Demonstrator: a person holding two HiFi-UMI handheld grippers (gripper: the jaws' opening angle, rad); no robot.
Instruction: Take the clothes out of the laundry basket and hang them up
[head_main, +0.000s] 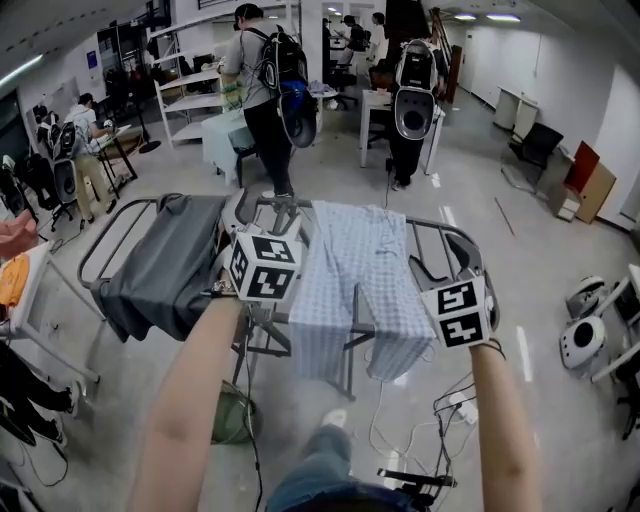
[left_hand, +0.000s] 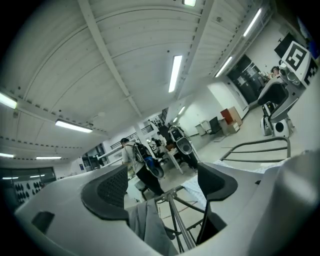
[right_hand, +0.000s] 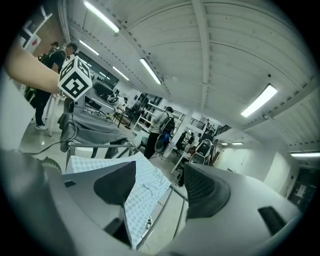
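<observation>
Both grippers are up at the drying rack (head_main: 283, 208): the left gripper (left_hand: 165, 186) has its fingers spread and empty, and the right gripper (right_hand: 160, 189) is the same, pinching nothing. A dark grey garment (head_main: 170, 265) hangs over the rack at 10 o'clock with checked trousers (head_main: 355, 270) beside it at 1, and the green basket (head_main: 225, 415) sits on the floor beneath at 7. A person with a backpack (head_main: 262, 90) stands beyond at 12, and cables (head_main: 400, 425) trail over the floor at 5.

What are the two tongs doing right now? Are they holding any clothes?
Left tongs: open, holding nothing.
Right tongs: open, holding nothing.
</observation>
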